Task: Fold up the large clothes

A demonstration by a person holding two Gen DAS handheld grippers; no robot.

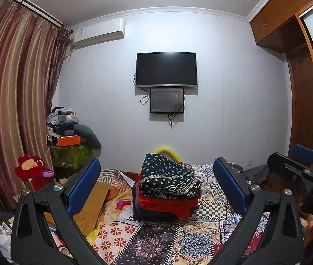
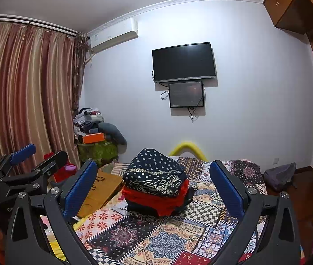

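Left wrist: "DA" on right gripper [image 1: 289, 161]; folded stack [image 1: 167, 190] unlabelled.

Home bedroom: quilted bed [image 1: 161, 240], curtains [image 1: 13, 101], wall TV [image 1: 166, 69].

Two side-by-side wrist views low over the bed [image 1: 156, 243], facing the TV wall [image 1: 233, 77], sharing the clothes stack [image 1: 167, 190].

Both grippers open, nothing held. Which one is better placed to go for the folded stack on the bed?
Marginal, leaning left. The left gripper frames the folded stack dead centre between its open fingers; the right gripper sees it about as centred. Neither touches it.
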